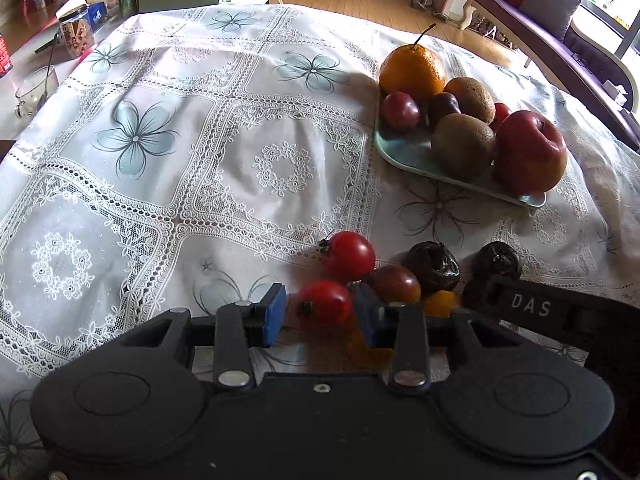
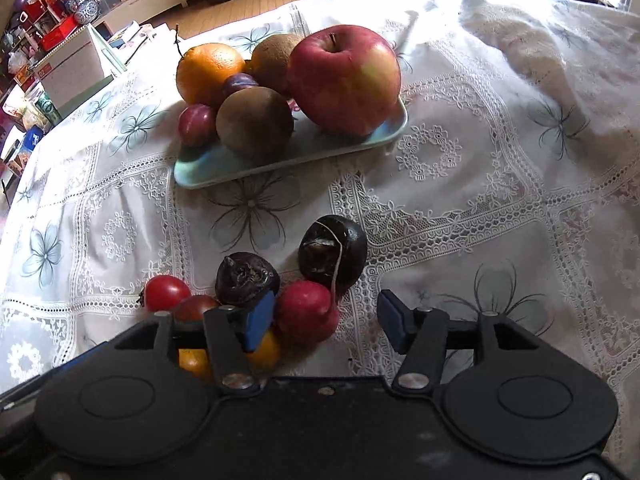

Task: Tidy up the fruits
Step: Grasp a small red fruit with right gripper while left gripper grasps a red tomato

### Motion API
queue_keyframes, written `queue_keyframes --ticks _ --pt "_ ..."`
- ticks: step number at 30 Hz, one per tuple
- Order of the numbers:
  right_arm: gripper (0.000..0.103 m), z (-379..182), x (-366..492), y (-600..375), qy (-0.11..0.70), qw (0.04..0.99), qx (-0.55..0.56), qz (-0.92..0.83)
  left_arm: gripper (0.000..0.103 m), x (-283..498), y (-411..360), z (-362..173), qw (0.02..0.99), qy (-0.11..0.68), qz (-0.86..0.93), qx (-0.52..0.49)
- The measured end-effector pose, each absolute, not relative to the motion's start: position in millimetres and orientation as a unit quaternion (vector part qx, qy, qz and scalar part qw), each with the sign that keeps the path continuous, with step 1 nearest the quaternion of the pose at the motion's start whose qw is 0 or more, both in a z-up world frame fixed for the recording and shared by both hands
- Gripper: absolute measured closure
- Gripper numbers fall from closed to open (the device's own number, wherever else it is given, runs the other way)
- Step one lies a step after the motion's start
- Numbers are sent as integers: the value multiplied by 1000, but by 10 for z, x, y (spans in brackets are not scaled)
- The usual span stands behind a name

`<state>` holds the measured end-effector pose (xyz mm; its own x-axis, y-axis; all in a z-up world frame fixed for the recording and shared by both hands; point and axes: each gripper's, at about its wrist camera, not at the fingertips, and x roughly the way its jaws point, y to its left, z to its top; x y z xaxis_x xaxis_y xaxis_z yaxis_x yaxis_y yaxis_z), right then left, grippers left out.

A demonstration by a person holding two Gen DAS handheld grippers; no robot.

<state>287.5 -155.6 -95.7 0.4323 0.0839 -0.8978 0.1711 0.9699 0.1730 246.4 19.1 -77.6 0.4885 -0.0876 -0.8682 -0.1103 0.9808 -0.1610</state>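
The left claw (image 1: 320, 316) stands open around a red cherry tomato (image 1: 324, 304) on the tabletop (image 1: 160, 160). The right claw (image 2: 326, 320) is open too, a red radish (image 2: 306, 310) just inside its left finger. Ahead of both sits the tray (image 2: 280, 156) of fruit.

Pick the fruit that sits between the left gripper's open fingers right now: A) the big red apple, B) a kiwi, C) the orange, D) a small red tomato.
D: in the left wrist view a small red tomato lies on the tablecloth between the blue pads of the left gripper, whose jaws stand apart, while the other three fruits sit on the tray.
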Motion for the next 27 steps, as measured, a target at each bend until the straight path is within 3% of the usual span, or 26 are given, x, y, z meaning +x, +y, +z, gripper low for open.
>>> queue_keyframes --ticks 6,8,16,21,25,27 --pt "43 -1023 2892 -1483 543 835 92 -20 57 2503 201 -805 852 512 2 -108" --pt "67 -1014 2874 -1449 539 837 91 5 57 2518 220 -809 852 510 7 -112" --pt "67 -1037 2861 -1556 542 831 123 3 56 2608 266 -888 833 538 6 -128" --pt "58 -1067 2873 -1372 545 836 67 8 52 2698 176 -913 827 554 4 -97" --pt "63 -1067 2840 -1263 538 843 29 6 54 2716 169 -940 822 562 4 -90" --pt "66 -1044 2823 -1319 533 845 43 6 61 2698 195 -931 824 558 -9 -100"
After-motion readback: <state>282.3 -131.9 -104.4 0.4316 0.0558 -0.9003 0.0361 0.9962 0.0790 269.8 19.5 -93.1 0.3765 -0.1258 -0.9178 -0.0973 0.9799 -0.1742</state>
